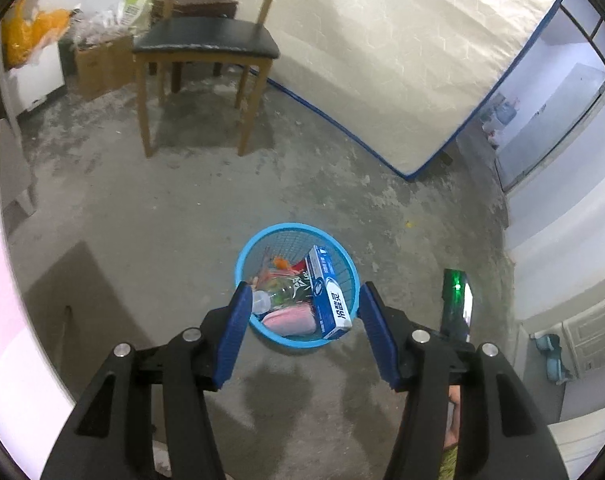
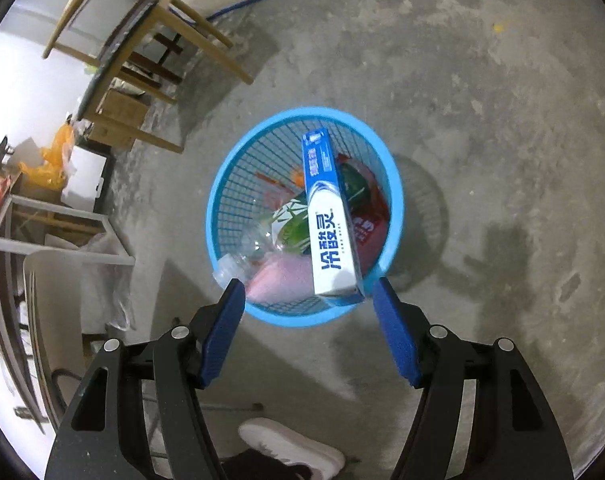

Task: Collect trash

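Basket (image 2: 222,184) bottom hidden under trash; red packet (image 2: 366,220) half behind toothpaste box (image 2: 330,216); shoe (image 2: 290,452) cut off.

A wooden chair (image 1: 206,46) with a black seat stands on the concrete floor (image 1: 142,208) toward its far left corner, with a cardboard box (image 1: 100,64) just beside it and an orange bag (image 1: 30,36) further left. A mattress (image 1: 402,52) edged in blue leans at the far side of the floor. In the right wrist view a white shoe (image 2: 290,446) rests on the floor's near edge.
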